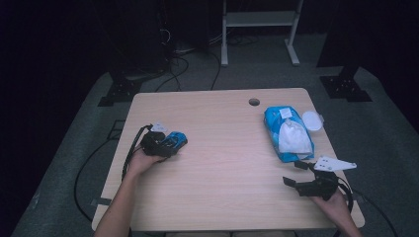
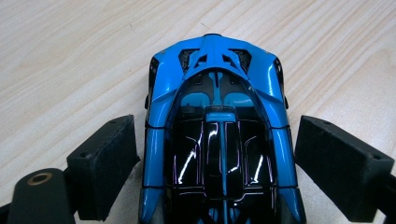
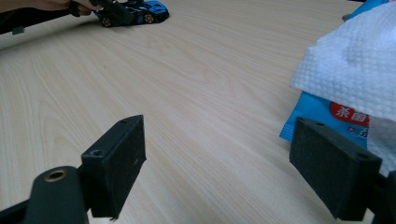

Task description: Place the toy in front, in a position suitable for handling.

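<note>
Toy car (image 2: pixel 219 140) — small, stiff, glossy, likely slippery; left gripper (image 2: pixel 217 168) straddles its flanks unclenched, right gripper (image 3: pixel 233 163) gapes idle — pinch mid-body

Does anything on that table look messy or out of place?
One thing: the blue wipes pack on the table's right side lies open, with a white wipe pulled out and crumpled on top, and a round white lid loose beside it. The toy car looks intact, upright between the left gripper's jaws.
</note>
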Motion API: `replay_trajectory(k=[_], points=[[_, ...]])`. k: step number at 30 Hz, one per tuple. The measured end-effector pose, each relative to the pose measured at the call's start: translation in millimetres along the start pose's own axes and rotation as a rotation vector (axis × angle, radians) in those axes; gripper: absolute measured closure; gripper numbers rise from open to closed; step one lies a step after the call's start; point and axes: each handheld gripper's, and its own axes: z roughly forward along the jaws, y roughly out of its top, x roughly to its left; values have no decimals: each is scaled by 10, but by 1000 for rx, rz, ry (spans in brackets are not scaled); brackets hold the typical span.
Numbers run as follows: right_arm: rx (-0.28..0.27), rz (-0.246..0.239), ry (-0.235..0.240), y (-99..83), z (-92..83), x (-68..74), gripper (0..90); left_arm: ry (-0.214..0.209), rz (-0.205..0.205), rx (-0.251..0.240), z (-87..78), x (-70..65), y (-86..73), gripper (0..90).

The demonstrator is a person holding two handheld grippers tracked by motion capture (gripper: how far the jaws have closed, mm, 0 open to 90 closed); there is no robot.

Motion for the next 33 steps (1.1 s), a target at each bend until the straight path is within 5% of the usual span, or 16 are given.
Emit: replay_trajectory(k=[22, 26, 33], points=[[-3, -4, -2, -2, -21, -1, 174, 7, 7, 6, 2, -8, 1, 127], [-2, -4, -2, -3, -22, 0, 174, 16, 25, 15, -21, -26, 13, 178], [-3, -5, -2, -2, -22, 0, 174, 23, -8, 21, -27, -29, 27, 269]])
